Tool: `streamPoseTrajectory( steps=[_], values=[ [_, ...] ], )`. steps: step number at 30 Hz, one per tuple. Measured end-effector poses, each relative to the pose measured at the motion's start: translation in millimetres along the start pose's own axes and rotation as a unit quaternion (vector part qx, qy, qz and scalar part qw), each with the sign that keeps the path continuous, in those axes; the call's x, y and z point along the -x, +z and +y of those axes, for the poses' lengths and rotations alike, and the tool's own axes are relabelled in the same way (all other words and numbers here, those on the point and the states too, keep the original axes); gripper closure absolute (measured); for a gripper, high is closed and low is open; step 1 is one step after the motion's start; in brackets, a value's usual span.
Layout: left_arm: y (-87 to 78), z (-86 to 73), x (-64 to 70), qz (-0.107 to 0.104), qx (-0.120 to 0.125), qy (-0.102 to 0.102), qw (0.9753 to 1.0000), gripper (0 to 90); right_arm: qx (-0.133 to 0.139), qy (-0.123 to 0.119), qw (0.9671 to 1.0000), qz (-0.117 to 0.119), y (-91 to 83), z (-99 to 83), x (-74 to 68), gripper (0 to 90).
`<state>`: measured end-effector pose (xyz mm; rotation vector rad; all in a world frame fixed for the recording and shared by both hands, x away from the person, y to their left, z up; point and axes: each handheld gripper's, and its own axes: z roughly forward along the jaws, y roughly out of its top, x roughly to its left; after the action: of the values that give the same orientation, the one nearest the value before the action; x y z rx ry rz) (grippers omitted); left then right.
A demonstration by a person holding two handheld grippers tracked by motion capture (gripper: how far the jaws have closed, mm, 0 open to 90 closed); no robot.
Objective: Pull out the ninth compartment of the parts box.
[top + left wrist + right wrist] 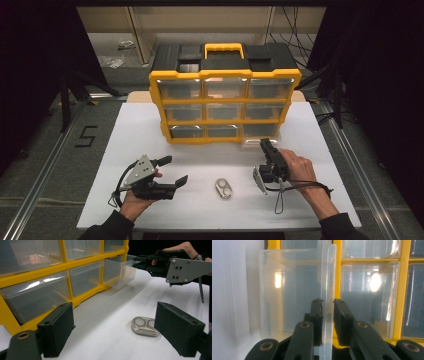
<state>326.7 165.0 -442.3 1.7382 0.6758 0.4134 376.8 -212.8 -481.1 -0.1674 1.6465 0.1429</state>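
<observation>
The left gripper (176, 170) hovers over the table (200, 210), jaws spread wide, touching nothing. A metal piece (223, 188) lies between the 2 grippers. The right gripper (265, 145) pinches the front lip of the clear drawer (120, 272), pulled partway out at the bottom right of the yellow organizer (225, 75).

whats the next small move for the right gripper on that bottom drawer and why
Probably keep pulling the clear drawer straight out a little more. The right gripper is shut on its front lip, and the drawer is only partly out of the yellow organizer. The metal piece lies on the table by the open left gripper, likely headed into it.
</observation>
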Motion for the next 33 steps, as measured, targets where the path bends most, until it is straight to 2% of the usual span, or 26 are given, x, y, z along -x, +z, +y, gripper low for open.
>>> streamPoseTrajectory(
  steps=[23,33],
  values=[
    [-0.2,-0.2,-0.2,0.001,-0.001,0.001,1.0,15.5,0.009,-0.003,0.9999,0.003,-12.7,0.5,1.0,78.7],
    [-0.1,-0.2,-0.1,0.001,-0.001,0.001,1.0,15.5,0.01,0.004,0.9999,0.003,-18.2,0.6,0.5,78.7]
  ],
)
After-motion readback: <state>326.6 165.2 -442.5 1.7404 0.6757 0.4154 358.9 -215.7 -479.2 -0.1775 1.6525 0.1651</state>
